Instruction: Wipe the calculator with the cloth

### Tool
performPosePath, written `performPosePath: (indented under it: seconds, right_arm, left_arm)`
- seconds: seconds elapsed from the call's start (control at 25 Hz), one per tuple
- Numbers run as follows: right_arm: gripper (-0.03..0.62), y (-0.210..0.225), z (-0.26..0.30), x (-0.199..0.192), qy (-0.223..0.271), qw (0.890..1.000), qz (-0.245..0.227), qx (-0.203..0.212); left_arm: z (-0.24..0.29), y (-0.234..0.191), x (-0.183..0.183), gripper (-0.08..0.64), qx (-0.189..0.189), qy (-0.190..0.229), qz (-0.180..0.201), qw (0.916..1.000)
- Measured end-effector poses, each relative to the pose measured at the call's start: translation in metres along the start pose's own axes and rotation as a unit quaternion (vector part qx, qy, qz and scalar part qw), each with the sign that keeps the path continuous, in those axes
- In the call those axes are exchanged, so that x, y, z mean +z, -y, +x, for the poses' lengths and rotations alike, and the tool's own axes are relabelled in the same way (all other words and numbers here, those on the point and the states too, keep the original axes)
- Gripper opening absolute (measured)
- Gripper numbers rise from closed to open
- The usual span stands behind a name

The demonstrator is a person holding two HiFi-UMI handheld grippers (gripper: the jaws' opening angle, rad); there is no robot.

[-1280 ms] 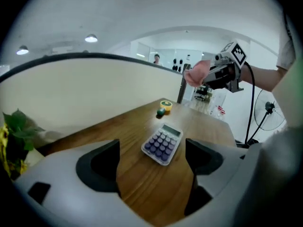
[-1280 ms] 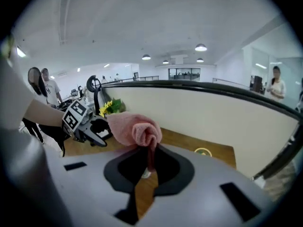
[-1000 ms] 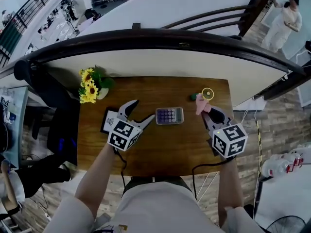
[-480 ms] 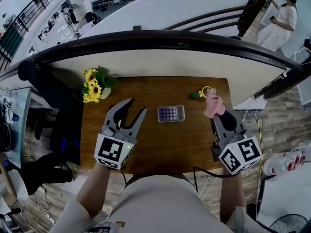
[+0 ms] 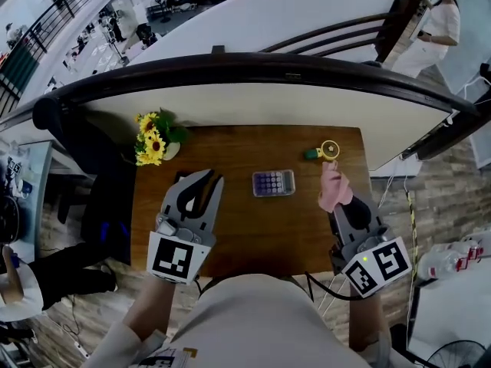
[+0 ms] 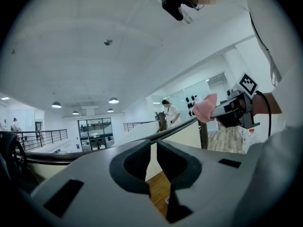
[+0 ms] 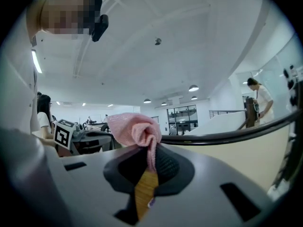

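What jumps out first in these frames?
The pink cloth clamped in the right gripper, held over the right side of the table. Next, the calculator lying flat mid-table, and the left gripper to its left, jaws just closing with nothing between them.

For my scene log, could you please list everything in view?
Table: one, brown wood, centre.
Calculator: one, grey with purple keys, mid-table.
Sunflowers: one bunch, yellow, table's far-left corner.
Small round object: one, yellow and green, table's far-right corner.
Cloth: one, pink, in the right gripper's jaws.
Railing: one, dark, curved, beyond the table.
Left gripper: one, grey, jaws have just been closing, almost together, empty.
Right gripper: one, grey, jaws shut on the cloth.
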State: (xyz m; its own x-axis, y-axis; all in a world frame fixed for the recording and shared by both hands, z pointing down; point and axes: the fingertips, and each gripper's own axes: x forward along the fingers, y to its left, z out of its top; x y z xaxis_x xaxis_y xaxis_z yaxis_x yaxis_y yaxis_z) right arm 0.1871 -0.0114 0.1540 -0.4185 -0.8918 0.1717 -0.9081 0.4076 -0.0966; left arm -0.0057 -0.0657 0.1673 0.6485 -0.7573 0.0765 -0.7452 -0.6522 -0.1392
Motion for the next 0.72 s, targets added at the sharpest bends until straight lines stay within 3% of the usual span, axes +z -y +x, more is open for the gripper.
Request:
performPosePath:
  seconds: [0.72]
  right_arm:
    - [0.035, -0.01, -0.007, -0.008, -0.024, 1.0, -0.008, -0.009]
  left_arm:
    - [-0.016, -0.005, 0.01, 0.003, -0.003, 0.006, -0.022, 0.9997]
